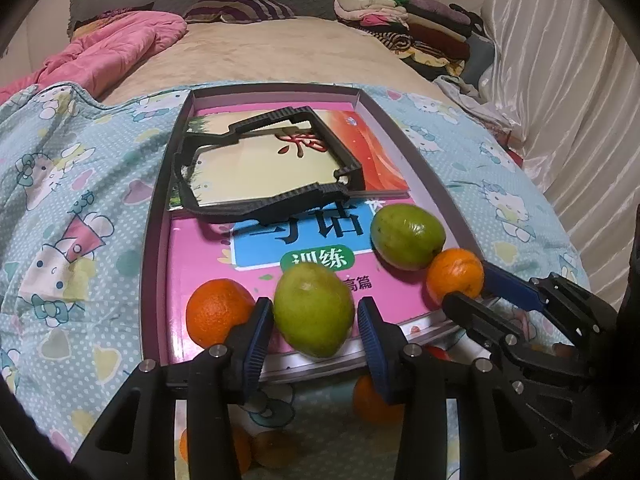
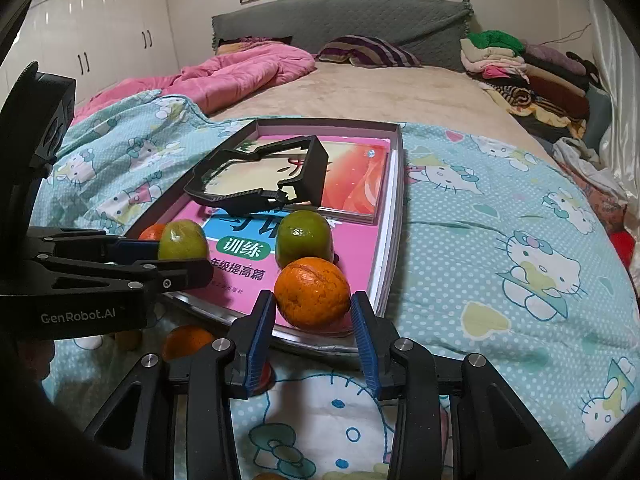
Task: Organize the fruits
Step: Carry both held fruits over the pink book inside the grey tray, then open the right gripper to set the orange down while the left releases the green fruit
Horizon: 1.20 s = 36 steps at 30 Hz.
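Left gripper (image 1: 316,316) clamps a green fruit (image 1: 314,310) at the near edge of the pink book (image 1: 208,248). Right gripper (image 2: 313,310) clamps an orange (image 2: 312,298) at the book's near right corner. Both look light, firm, round and roll-prone; grip across the widest middle.

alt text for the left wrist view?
The left gripper brackets a green round fruit above a pink book in a shallow grey tray; the right gripper brackets a small orange.
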Each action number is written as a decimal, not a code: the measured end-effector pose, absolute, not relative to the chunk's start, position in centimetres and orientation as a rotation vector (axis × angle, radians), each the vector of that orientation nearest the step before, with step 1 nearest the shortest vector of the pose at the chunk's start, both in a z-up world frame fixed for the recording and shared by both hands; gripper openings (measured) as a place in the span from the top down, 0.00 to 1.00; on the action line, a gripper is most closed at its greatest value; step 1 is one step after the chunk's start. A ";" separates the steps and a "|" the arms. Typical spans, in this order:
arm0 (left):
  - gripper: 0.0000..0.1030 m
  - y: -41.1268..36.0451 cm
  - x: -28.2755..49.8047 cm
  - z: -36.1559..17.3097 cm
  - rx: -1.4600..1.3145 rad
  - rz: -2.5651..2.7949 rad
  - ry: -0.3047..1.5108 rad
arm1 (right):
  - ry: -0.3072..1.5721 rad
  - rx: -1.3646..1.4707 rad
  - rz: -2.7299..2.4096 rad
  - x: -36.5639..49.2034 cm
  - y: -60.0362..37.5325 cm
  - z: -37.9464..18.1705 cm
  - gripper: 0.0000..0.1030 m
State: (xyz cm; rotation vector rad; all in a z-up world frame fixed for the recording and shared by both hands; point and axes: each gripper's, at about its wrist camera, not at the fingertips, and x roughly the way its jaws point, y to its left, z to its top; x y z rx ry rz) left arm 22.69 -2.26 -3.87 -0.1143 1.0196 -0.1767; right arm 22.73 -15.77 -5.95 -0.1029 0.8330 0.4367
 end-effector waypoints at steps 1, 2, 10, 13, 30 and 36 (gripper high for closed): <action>0.55 -2.2 22.7 -3.8 -0.119 -0.181 1.019 | 0.834 -0.102 0.437 22.7 -15.7 -6.0 0.60; 0.53 -2.2 22.7 -3.8 -0.122 -0.185 1.020 | 0.836 -0.098 0.441 22.8 -15.8 -6.0 0.59; 0.51 -2.3 22.6 -3.5 -0.126 -0.194 1.016 | 0.830 -0.093 0.454 22.5 -15.8 -5.8 0.54; 0.50 -2.3 22.4 -3.3 -0.125 -0.191 1.010 | 0.826 -0.099 0.457 22.3 -15.8 -5.7 0.53; 0.36 -1.9 21.8 -2.3 -0.146 -0.197 0.982 | 0.767 -0.076 0.443 21.4 -17.2 -4.6 0.34; 0.31 -1.5 21.3 -1.7 -0.147 -0.195 0.955 | 0.760 -0.064 0.430 21.3 -17.6 -4.5 0.33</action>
